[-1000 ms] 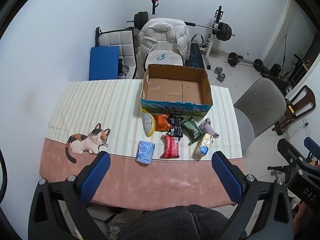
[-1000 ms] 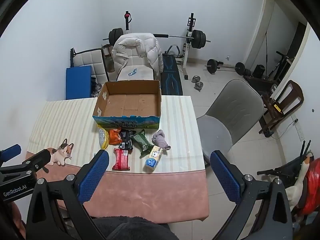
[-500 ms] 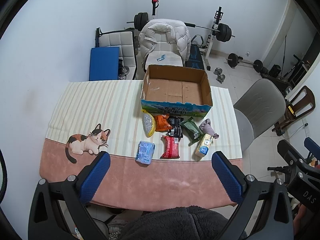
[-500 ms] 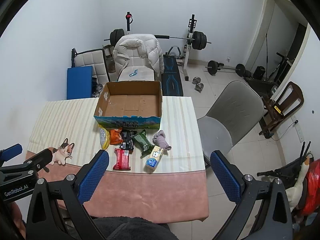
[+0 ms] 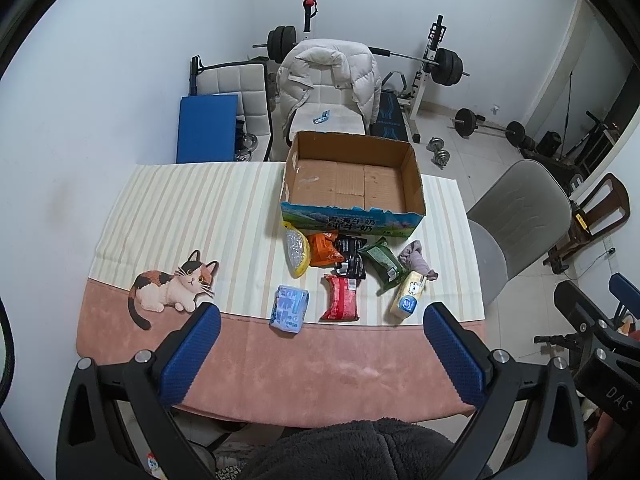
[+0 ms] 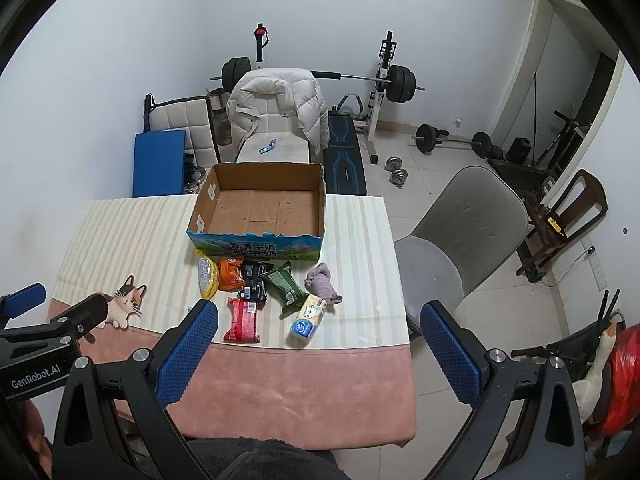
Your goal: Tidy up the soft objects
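Note:
An empty cardboard box [image 5: 352,184] [image 6: 260,208] sits at the far side of the table. In front of it lie several soft items: a yellow pouch [image 5: 297,252], an orange packet [image 5: 325,249], a black packet [image 5: 349,256], a green packet [image 5: 383,264], a grey cloth [image 5: 416,260] [image 6: 323,284], a red packet [image 5: 340,298] [image 6: 242,318], a blue tissue pack [image 5: 290,307] and a yellow tissue pack [image 5: 408,299] [image 6: 308,320]. My left gripper [image 5: 320,354] and my right gripper [image 6: 318,350] hover open above the table's near edge, holding nothing.
The table carries a striped cloth with a cat print [image 5: 172,286]. A grey chair [image 5: 516,216] [image 6: 460,232] stands at its right. A chair with a white jacket [image 5: 332,76], a blue pad [image 5: 206,128] and weight equipment [image 6: 394,80] lie beyond.
Both views have shifted very slightly; the objects on the table have not moved and both grippers stay open.

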`<state>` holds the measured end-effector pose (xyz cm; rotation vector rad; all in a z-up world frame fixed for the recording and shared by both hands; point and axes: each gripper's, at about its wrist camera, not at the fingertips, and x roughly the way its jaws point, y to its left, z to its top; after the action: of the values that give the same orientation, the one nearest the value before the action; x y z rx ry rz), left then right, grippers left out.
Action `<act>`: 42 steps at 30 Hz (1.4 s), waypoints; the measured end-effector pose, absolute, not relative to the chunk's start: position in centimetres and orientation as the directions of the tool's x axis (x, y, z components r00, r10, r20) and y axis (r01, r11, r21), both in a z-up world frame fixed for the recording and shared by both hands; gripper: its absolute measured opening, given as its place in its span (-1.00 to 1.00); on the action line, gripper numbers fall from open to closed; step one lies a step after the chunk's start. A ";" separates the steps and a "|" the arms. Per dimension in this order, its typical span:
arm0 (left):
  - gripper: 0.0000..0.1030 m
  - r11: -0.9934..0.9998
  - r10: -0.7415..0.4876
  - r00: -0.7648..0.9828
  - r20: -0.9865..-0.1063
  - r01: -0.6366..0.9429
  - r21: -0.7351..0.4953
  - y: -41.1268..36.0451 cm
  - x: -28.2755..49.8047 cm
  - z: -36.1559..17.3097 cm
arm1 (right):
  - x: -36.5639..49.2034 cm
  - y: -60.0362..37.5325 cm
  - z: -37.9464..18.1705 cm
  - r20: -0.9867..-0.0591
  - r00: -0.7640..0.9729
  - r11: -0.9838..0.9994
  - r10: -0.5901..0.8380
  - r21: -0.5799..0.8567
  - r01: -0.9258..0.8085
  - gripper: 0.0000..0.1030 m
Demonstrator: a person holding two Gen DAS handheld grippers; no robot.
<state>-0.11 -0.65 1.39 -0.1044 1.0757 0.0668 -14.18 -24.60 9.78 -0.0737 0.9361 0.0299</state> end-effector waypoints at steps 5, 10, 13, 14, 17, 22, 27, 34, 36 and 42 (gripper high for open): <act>1.00 0.993 0.003 0.476 -0.879 -0.107 -0.055 -0.2 0.2 1.2 | -13.9 -24.5 9.6 -0.807 0.591 0.996 -0.006 -0.055 -0.066 1.00; 1.00 0.993 0.003 0.479 -0.878 -0.109 -0.056 -0.1 0.2 1.1 | -13.9 -24.3 9.4 -0.805 0.594 0.996 -0.007 -0.059 -0.069 1.00; 1.00 0.993 0.004 0.479 -0.878 -0.107 -0.054 -0.1 0.2 1.1 | -13.9 -24.2 9.3 -0.803 0.595 0.996 -0.009 -0.062 -0.068 1.00; 1.00 0.993 0.004 0.479 -0.878 -0.108 -0.054 0.0 0.2 1.1 | -13.9 -24.2 9.3 -0.804 0.594 0.996 -0.008 -0.061 -0.069 1.00; 1.00 0.993 0.002 0.479 -0.878 -0.108 -0.057 -0.1 0.2 1.0 | -14.0 -24.1 9.3 -0.804 0.594 0.996 -0.008 -0.062 -0.070 1.00; 1.00 0.992 0.002 0.481 -0.877 -0.109 -0.057 0.1 0.2 1.0 | -14.0 -24.1 9.4 -0.803 0.595 0.996 -0.010 -0.063 -0.068 1.00; 1.00 0.992 0.000 0.488 -0.873 -0.109 -0.061 0.5 0.5 1.0 | -13.9 -24.1 9.5 -0.801 0.598 0.996 -0.012 -0.065 -0.067 1.00; 1.00 0.992 0.003 0.491 -0.871 -0.108 -0.058 0.4 0.4 1.1 | -13.7 -23.9 9.7 -0.800 0.600 0.995 -0.016 -0.069 -0.066 1.00; 1.00 0.992 0.003 0.491 -0.871 -0.109 -0.059 0.5 0.5 1.1 | -13.8 -23.9 9.7 -0.800 0.600 0.996 -0.016 -0.068 -0.065 1.00; 1.00 0.992 0.005 0.497 -0.868 -0.109 -0.057 0.6 0.7 1.2 | -13.7 -23.9 9.8 -0.799 0.601 0.996 -0.014 -0.066 -0.065 1.00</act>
<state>0.66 0.58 1.18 -0.1091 1.0491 0.0694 -13.68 -23.88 9.83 -0.0917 0.9263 0.0298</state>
